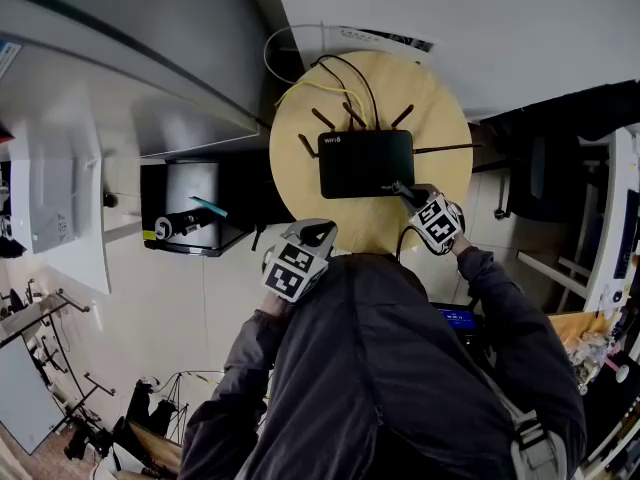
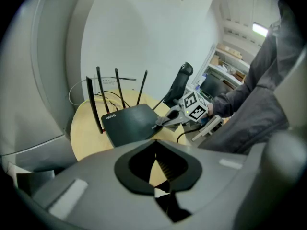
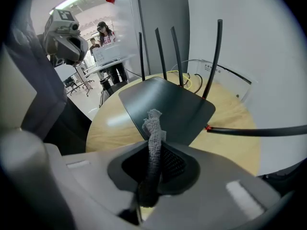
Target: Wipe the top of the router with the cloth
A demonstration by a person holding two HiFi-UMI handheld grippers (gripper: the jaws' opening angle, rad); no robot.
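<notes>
Router: a black box (image 1: 365, 163) is seen lying flat in the middle of the round wooden desk (image 1: 300, 158), with its thin antennas (image 1: 322, 119) raised along the far edge.
Cables: black and yellow leads (image 1: 312, 89) are looped on the desk behind the router, at the far side.
Cloth: a grey, twisted strip (image 3: 154, 128) is held out over the near right corner of the router's top.
Right claw (image 1: 408, 194): it is pressed onto the cloth, which is pinched between its two jaws and sticks out past their tips.
Left claw (image 1: 318, 234): its tips are brought together with nothing between them, and it is held near the person's body, at the near left edge of the desk, apart from the router.
</notes>
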